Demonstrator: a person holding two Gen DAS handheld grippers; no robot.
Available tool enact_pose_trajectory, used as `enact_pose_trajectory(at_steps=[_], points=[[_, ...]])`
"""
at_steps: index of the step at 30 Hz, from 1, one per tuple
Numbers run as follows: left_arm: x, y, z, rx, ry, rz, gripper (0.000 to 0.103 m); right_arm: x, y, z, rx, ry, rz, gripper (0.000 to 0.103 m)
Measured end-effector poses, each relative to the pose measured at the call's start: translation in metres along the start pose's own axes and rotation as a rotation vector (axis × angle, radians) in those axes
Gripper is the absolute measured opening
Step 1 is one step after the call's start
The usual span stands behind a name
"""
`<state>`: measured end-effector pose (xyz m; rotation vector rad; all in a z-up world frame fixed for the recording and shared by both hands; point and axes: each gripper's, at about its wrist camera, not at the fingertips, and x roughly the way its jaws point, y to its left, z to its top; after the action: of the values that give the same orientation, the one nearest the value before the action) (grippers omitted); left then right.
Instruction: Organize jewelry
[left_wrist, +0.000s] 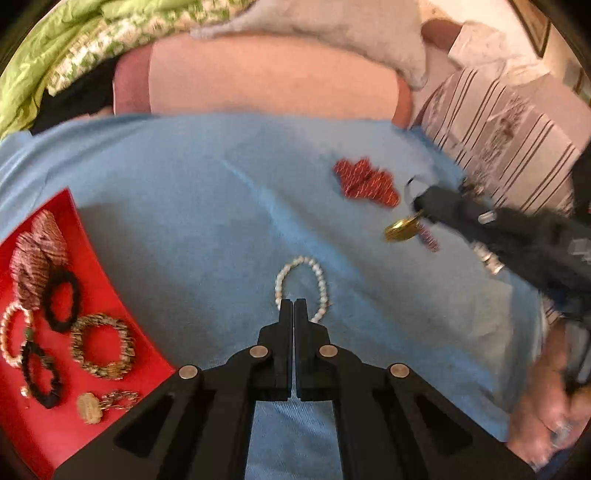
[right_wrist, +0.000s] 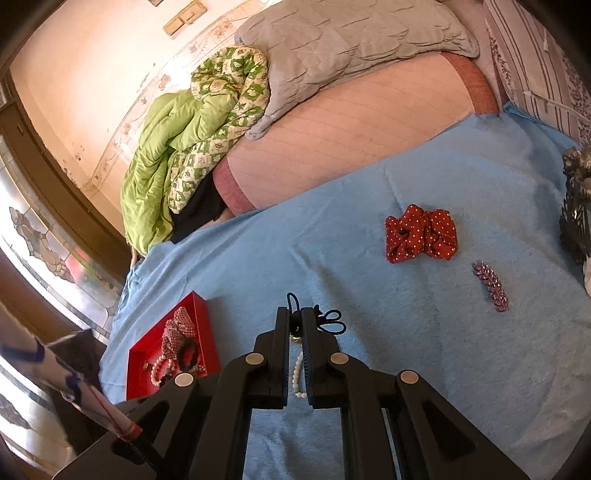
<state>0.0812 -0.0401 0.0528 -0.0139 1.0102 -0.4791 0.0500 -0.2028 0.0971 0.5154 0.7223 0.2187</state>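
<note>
My left gripper (left_wrist: 293, 308) is shut and empty, its tips just in front of a white pearl bracelet (left_wrist: 301, 284) lying on the blue cloth (left_wrist: 184, 206). My right gripper (right_wrist: 295, 314) is shut on a dark cord necklace with a gold pendant (left_wrist: 400, 229); the cord loops (right_wrist: 327, 320) stick out past the fingertips. It hangs above the cloth near a red dotted scrunchie (left_wrist: 365, 183) (right_wrist: 421, 234). A red tray (left_wrist: 92, 273) (right_wrist: 201, 314) at the left holds scrunchies, bracelets and hair ties. A pink sparkly hair clip (right_wrist: 491, 286) lies to the right.
Beyond the blue cloth (right_wrist: 369, 258) are a pink mattress (left_wrist: 273, 85), a grey pillow (right_wrist: 351, 40) and a green quilt (right_wrist: 177, 147). A striped sheet (left_wrist: 509, 122) is at the right. A dark ornate object (right_wrist: 576, 206) stands at the cloth's right edge.
</note>
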Motion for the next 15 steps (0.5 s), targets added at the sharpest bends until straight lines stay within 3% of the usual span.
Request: enact_pose_trajectory(at_steps=[2,7,10,13,15], points=[[0.022,-0.002,0.001,-0.012,0.055,0.007,0.000,0.000,0.001,-0.001,-0.004,0.003,-0.003,0.007],[0.049,-0.004,0.007,-0.008,0.081,0.078,0.001,0.001,-0.004,-0.001,-0.008,0.011,-0.011,0.007],[0.056,-0.002,0.011,-0.014,0.077,0.122,0.013,0.002,-0.009,0.001,0.002,0.015,-0.012,0.007],[0.060,-0.001,0.010,-0.002,0.072,0.129,0.013,0.002,-0.009,0.003,0.008,0.018,-0.001,0.007],[0.064,-0.007,0.014,0.017,0.062,0.150,0.006,0.001,-0.008,0.002,0.005,0.017,0.002,0.007]])
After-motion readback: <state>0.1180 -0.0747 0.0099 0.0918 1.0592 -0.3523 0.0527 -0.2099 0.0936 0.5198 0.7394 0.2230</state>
